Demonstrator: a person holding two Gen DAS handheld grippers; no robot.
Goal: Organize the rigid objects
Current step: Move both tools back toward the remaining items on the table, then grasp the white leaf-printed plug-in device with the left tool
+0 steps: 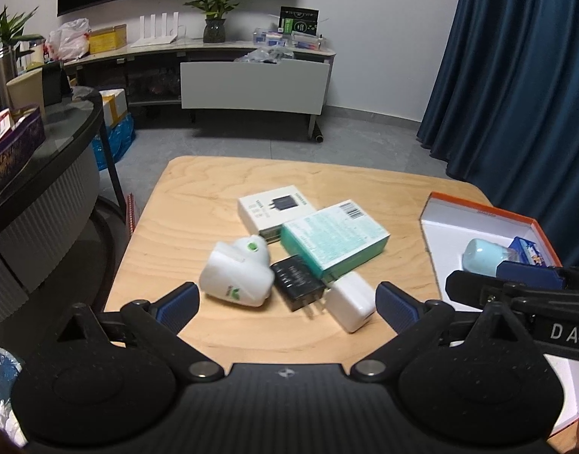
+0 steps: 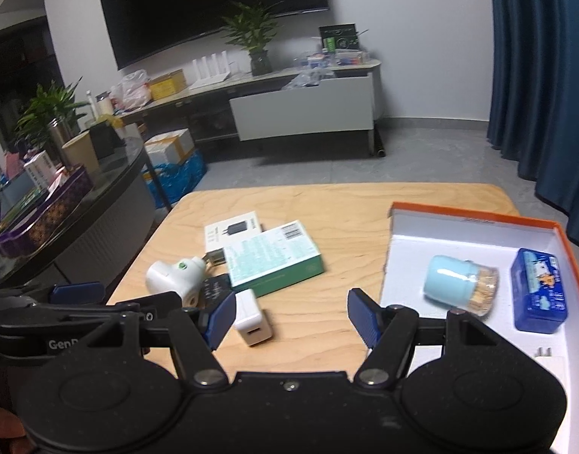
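Left tool (image 1: 285,297) wide open, empty, above counter (image 1: 198,185) near the white charger (image 1: 352,300). Right tool (image 2: 291,316) also wide, empty, right of that charger. Black plug (image 1: 297,285) touches its left side; green box (image 1: 335,240) behind. Orange tray (image 2: 478,219) right of charger holds toothpick jar (image 2: 459,287), blue tin (image 2: 539,295).
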